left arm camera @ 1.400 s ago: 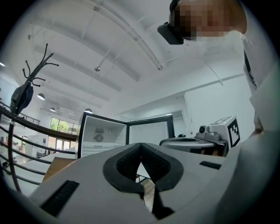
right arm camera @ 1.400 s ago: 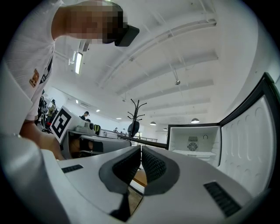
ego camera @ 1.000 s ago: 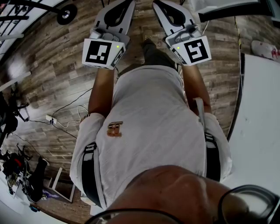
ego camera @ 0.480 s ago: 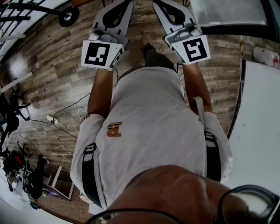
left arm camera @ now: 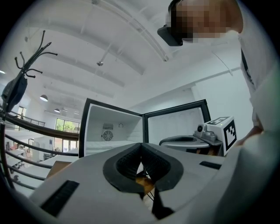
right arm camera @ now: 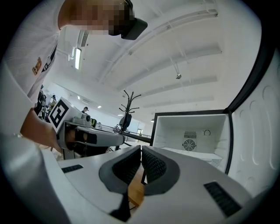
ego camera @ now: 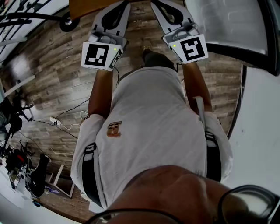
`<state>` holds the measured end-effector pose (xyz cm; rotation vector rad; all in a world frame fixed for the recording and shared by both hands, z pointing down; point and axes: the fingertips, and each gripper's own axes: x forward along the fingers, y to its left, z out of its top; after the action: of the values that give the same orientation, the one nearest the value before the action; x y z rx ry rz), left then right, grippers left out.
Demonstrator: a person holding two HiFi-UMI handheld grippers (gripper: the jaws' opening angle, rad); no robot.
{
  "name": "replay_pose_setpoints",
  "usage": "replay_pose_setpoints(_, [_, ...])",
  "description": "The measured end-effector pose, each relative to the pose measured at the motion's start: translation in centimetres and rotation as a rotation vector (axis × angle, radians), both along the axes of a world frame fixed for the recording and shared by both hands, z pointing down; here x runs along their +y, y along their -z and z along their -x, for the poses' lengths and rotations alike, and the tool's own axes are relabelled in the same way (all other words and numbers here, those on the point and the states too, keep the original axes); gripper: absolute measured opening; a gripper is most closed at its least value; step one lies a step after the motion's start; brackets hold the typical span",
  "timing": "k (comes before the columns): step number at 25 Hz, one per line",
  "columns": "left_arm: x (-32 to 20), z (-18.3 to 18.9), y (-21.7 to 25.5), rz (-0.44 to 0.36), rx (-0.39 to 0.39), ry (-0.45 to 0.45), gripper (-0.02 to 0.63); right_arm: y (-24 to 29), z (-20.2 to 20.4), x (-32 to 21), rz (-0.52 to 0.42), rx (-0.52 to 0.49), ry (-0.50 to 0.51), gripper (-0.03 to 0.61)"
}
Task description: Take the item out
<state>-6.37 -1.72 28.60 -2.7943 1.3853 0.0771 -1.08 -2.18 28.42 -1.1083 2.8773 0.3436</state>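
A white fridge (left arm camera: 111, 131) stands open ahead, its inside showing a fan grille and a bare shelf (right arm camera: 192, 154); I see no item in it. Its door (left arm camera: 175, 124) hangs open at the right and shows as a white panel (ego camera: 232, 26) in the head view. My left gripper (left arm camera: 141, 144) is shut with nothing between its pads. My right gripper (right arm camera: 141, 148) is shut too, also empty. Both are held out side by side in front of the person's chest, short of the fridge, the left gripper (ego camera: 107, 35) beside the right gripper (ego camera: 183, 33).
The floor is wood planks (ego camera: 52, 78) with a power strip and cables (ego camera: 52, 120) at the left. A coat rack (right arm camera: 127, 109) and a railing (left arm camera: 26, 148) stand to the left. A brown board (ego camera: 87, 6) lies ahead, and a white surface (ego camera: 262, 131) borders the right.
The person has stepped forward: the fridge door has grown larger at the top right and a brown board has come into view at the top. Both grippers stay shut.
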Motion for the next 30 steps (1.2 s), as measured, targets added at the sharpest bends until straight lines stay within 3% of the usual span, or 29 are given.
replay_pose_setpoints(15, [-15.5, -1.2, -2.2, 0.027, -0.002, 0.066, 0.018, -3.3, -0.9, -14.9, -0.004, 0.036, 0.028, 0.035])
replay_pose_setpoints(20, [-19.7, -1.6, -3.0, 0.031, -0.003, 0.080, 0.018, -6.6, -1.6, -18.5, 0.017, 0.251, 0.031, 0.035])
replay_pose_setpoints(30, [-22.2, -3.6, -3.5, 0.064, -0.022, 0.091, 0.018, -8.5, -3.0, -21.7, 0.036, 0.325, 0.008, 0.035])
